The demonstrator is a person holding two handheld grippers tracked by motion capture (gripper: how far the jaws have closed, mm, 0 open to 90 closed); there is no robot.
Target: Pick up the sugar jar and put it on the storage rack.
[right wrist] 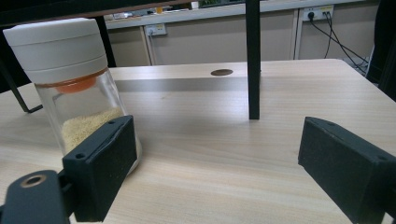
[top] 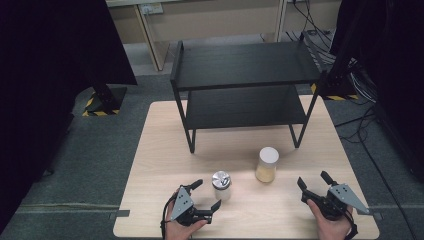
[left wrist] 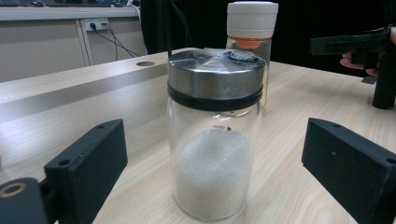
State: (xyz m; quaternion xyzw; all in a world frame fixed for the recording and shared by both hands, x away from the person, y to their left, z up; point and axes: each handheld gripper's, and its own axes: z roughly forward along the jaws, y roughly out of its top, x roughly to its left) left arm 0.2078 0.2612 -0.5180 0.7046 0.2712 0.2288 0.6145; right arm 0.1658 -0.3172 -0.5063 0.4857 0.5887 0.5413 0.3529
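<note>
Jars stand two to the tabletop (top: 150, 165), both upright and apart from each other: a steel-lidded glass jar (top: 221, 185) part-filled with white granules, and behind it to the right a white-capped jar (top: 267, 164) holding yellowish grain. The left gripper (top: 204, 194) sits just beside the steel-lidded jar, jaws spread wide; in the left gripper view that jar (left wrist: 215, 135) stands between the jaws with clear gaps on both sides, untouched. The right gripper (top: 313, 180) rests near the tabletop's right front, jaws likewise spread and holding nothing, the white-capped jar (right wrist: 74, 88) ahead at its left. A black two-tier shelf rack (top: 245, 90) occupies the far half of the tabletop, its front legs planted just behind the jars.
</note>
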